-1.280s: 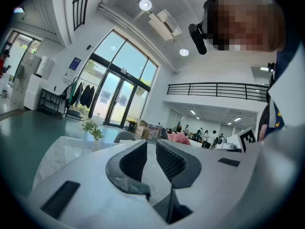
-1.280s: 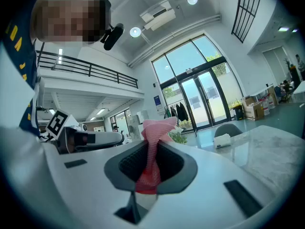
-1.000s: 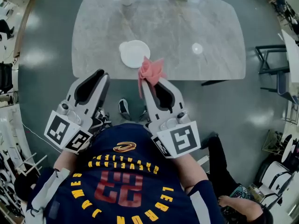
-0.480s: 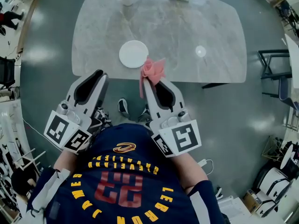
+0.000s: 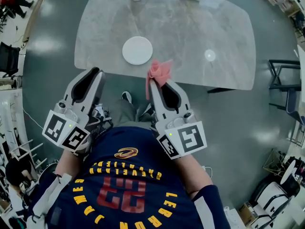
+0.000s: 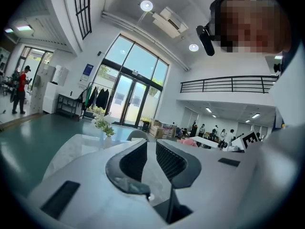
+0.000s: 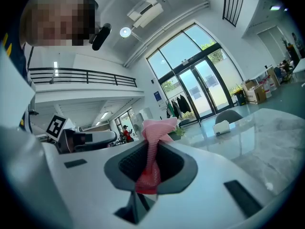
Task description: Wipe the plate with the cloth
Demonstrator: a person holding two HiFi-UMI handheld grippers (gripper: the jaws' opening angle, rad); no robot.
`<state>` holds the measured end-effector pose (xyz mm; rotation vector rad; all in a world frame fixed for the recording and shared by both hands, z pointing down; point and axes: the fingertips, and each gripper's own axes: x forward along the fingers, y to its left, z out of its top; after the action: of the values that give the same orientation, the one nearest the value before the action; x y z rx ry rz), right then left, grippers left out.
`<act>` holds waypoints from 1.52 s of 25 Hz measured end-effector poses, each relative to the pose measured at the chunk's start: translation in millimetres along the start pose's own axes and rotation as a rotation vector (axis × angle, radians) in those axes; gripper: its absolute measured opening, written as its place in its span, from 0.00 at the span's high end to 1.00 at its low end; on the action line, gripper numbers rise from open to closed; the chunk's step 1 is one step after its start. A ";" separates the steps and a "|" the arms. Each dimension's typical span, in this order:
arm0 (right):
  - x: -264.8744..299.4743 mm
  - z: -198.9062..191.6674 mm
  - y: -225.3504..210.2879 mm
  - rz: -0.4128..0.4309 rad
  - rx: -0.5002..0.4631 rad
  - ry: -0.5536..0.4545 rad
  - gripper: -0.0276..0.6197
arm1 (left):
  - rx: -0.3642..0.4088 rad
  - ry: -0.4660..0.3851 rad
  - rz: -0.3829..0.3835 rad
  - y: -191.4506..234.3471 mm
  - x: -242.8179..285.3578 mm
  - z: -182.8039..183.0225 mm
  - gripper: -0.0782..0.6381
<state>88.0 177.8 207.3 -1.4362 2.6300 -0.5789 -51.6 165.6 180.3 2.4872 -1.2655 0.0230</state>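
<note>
Looking down in the head view, I see the plate (image 5: 137, 50) on the table (image 5: 190, 32), ahead of and between my grippers' tips. Left gripper view: left gripper (image 6: 151, 149) slightly apart, empty. Right gripper view: right gripper (image 7: 152, 151) clamps the cloth (image 7: 157, 127).

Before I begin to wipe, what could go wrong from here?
1. The plate lies unheld near the front edge of the table. A push from the cloth might slide it, since the left gripper is empty and away from it.
2. The right gripper pinches the cloth as a narrow bunch, so it may slip out.
</note>
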 end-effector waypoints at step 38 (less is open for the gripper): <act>218.2 -132.8 -87.4 -0.157 0.075 0.379 0.90 | -0.296 0.656 -0.077 206.3 147.4 -220.3 0.80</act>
<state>2.5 -7.2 384.3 -1.6627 2.7404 -1.0502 -94.1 8.2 473.9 2.0163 -0.8213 0.5431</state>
